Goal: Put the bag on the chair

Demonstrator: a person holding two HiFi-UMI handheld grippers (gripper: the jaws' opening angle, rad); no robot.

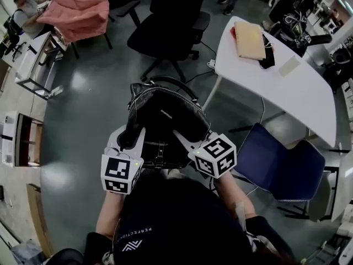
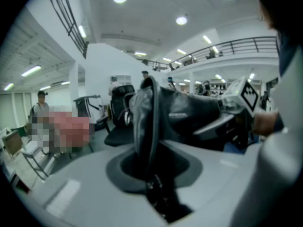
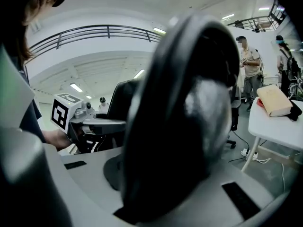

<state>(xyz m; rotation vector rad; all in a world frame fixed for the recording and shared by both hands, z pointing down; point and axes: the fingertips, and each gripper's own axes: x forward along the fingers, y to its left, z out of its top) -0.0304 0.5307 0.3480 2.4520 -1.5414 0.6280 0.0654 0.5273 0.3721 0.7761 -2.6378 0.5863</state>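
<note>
A black leather bag (image 1: 162,112) with a curved handle hangs above the grey floor, held up between my two grippers. My left gripper (image 1: 130,138) is shut on the bag's left edge; in the left gripper view a fold of the bag (image 2: 156,122) runs down into the jaws of that gripper (image 2: 150,176). My right gripper (image 1: 183,137) is shut on the bag's right side, and the bag (image 3: 180,126) fills the right gripper view. A blue-seated chair (image 1: 278,164) stands just right of the bag. A black office chair (image 1: 168,35) stands beyond it.
A white table (image 1: 309,87) with a tan folder (image 1: 249,39) sits to the right, behind the blue chair. Pink fabric (image 1: 80,12) covers a seat at the far left, with a person beside it. A low shelf (image 1: 19,139) lines the left edge.
</note>
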